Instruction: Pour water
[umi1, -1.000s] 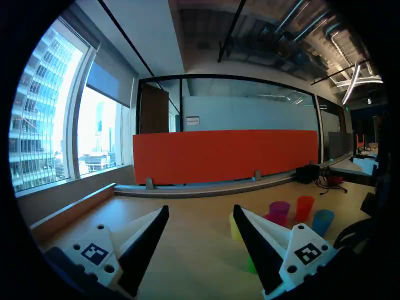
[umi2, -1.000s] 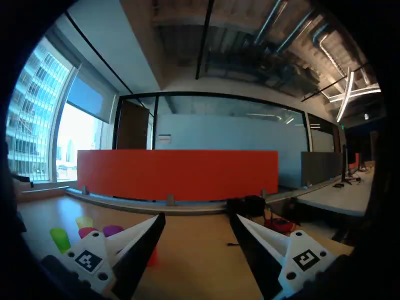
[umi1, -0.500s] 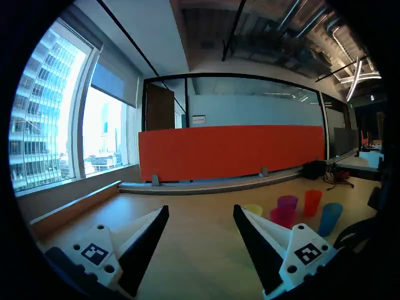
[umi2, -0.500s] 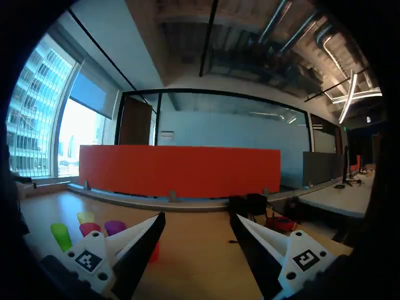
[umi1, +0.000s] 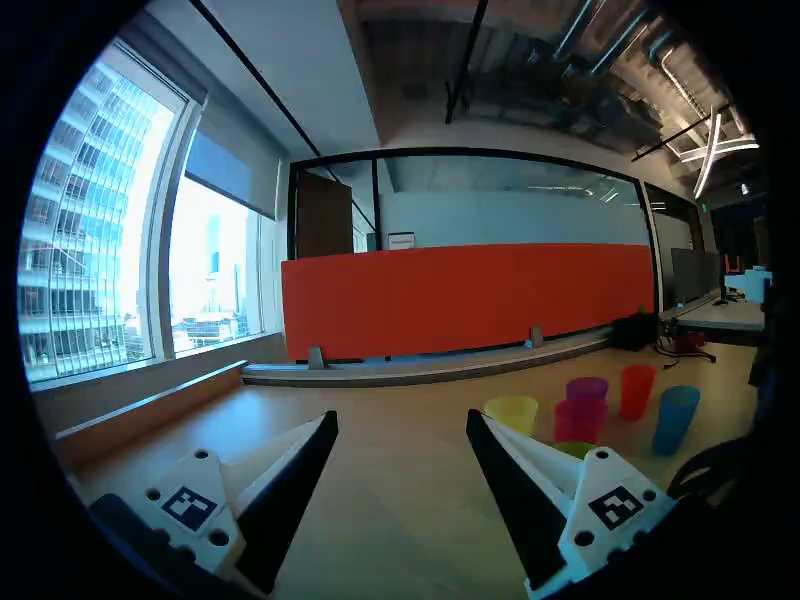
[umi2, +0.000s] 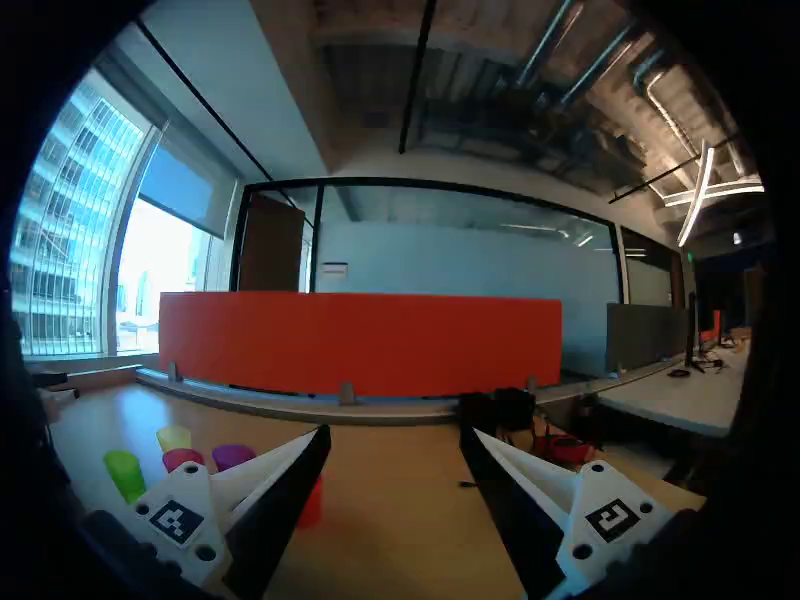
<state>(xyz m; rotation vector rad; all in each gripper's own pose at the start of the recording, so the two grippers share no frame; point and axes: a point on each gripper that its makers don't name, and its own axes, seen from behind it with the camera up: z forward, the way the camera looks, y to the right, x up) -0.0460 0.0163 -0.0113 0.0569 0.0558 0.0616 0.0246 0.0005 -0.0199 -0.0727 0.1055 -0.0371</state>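
Desk (umi1: 400, 470): light wood
Partition (umi1: 470, 300): orange, upright, desk's far edge
Window (umi1: 90, 230): bright, bldgs outside
Bag (umi2: 495, 410): black, w/ cables, nr partition

In the left gripper view, the green cup (umi1: 574, 449) was almost all hidden behind one finger (umi1: 530, 470) of the left gripper (umi1: 400, 415). Just a bit of its rim peeked out. The bottom of the pink cup (umi1: 572, 418) was hidden too.

In the right gripper view, the red cup (umi2: 313, 503) sat behind a finger of the right gripper (umi2: 393, 431), so just a sliver showed. That finger also covered the lower parts of the purple cup (umi2: 232, 455) and the pink cup.

I could not tell if any cup had water in it. The dark lump (umi2: 495, 408) far back on the table (umi2: 400, 540) was too small to make out.
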